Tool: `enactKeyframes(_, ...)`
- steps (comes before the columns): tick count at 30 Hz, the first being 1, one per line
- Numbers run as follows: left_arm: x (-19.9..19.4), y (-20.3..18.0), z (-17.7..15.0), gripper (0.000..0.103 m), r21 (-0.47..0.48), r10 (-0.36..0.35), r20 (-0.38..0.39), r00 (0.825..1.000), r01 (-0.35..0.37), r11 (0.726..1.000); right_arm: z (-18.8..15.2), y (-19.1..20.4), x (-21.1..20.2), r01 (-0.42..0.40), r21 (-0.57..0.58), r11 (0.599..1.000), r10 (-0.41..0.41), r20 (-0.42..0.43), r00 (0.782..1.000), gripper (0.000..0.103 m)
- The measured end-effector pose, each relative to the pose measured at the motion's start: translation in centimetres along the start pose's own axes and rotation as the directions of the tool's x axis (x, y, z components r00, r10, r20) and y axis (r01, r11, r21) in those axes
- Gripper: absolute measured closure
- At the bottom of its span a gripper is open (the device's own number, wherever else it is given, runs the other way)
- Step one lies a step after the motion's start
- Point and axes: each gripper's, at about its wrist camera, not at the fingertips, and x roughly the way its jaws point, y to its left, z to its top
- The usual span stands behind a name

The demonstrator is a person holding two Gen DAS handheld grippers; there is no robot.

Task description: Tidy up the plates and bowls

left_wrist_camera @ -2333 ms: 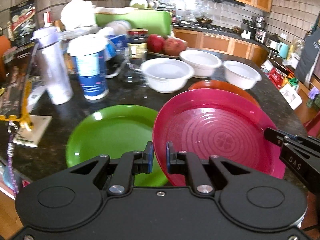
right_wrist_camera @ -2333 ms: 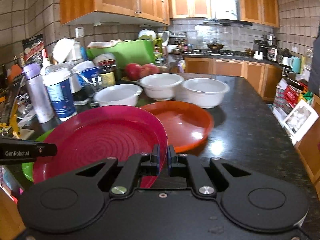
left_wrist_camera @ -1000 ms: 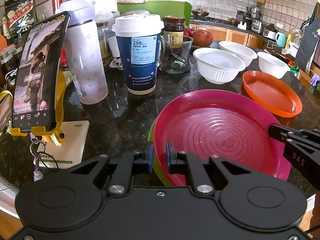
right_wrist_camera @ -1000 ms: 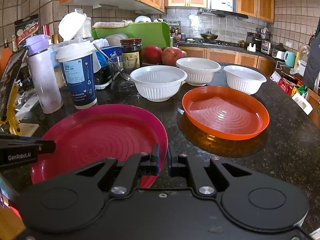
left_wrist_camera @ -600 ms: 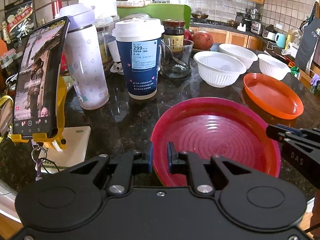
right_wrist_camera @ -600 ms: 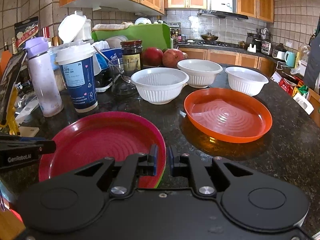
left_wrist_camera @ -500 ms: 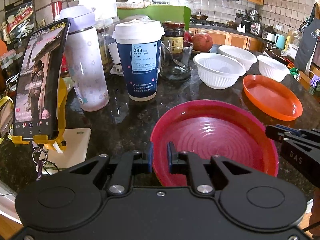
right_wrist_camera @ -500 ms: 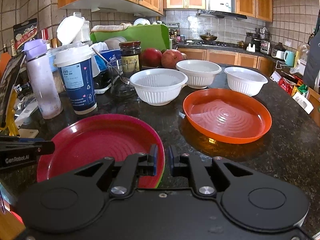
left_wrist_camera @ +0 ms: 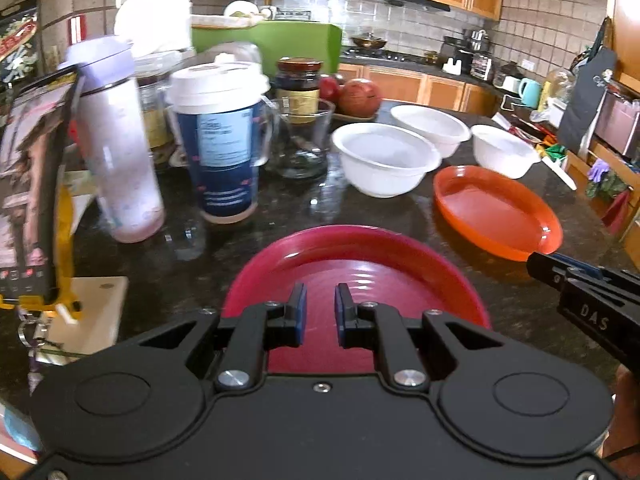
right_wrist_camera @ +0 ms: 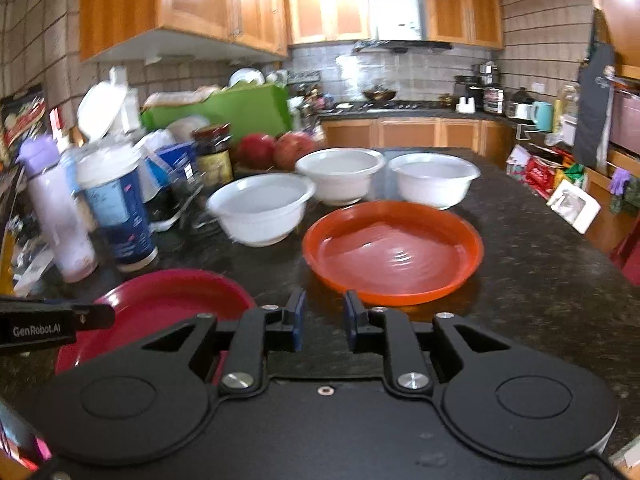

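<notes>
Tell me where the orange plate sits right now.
The orange plate lies flat on the dark counter, centre of the right wrist view, just in front of the three white bowls, right of the red plate.

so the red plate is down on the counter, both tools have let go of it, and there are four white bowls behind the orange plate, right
Not quite: there are three white bowls, not four: one, a second and a third in the right wrist view. The rest holds: the red plate lies on the counter, behind the orange plate.

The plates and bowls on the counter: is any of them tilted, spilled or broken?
Nothing stands out. The red plate and the orange plate lie flat on the dark counter, and the three white bowls stand upright, empty and whole.
</notes>
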Motion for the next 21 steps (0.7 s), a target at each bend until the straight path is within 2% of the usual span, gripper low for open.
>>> enactKeyframes(4,0.4,-2.1,0.5,0.077,-0.007,-0.019,0.012,1.0,0.019,1.0,0.5,-3.2,-0.5,0.022,0.059,0.998,-0.024,0.03,0.999,0.073)
enactKeyframes(6,0.6,-3.4,0.7,0.077,-0.012,-0.016,0.025,1.0,0.017,1.0,0.8,-5.2,-0.7,0.031,0.089,0.996,-0.036,0.047,0.998,0.066)
enactKeyframes(9,1.1,-5.5,1.3,0.076,-0.025,-0.012,0.038,0.999,0.013,1.0,1.2,-8.0,-0.6,0.045,0.105,0.993,-0.052,0.062,0.997,0.065)
enactKeyframes(14,2.3,-9.2,2.5,0.076,-0.051,-0.044,0.022,0.999,0.045,0.998,2.5,-12.7,-0.1,0.036,0.104,0.994,-0.043,0.07,0.997,0.064)
enactKeyframes(17,3.0,-11.5,3.1,0.076,-0.073,-0.049,0.021,0.999,0.05,0.996,3.1,-15.4,-0.2,0.017,0.082,0.996,-0.025,0.099,0.995,0.058)
enactKeyframes(21,4.2,-14.3,3.4,0.076,-0.096,-0.044,0.018,0.999,0.045,0.994,4.0,-18.2,-0.2,0.01,0.038,0.999,-0.015,0.138,0.99,0.058)
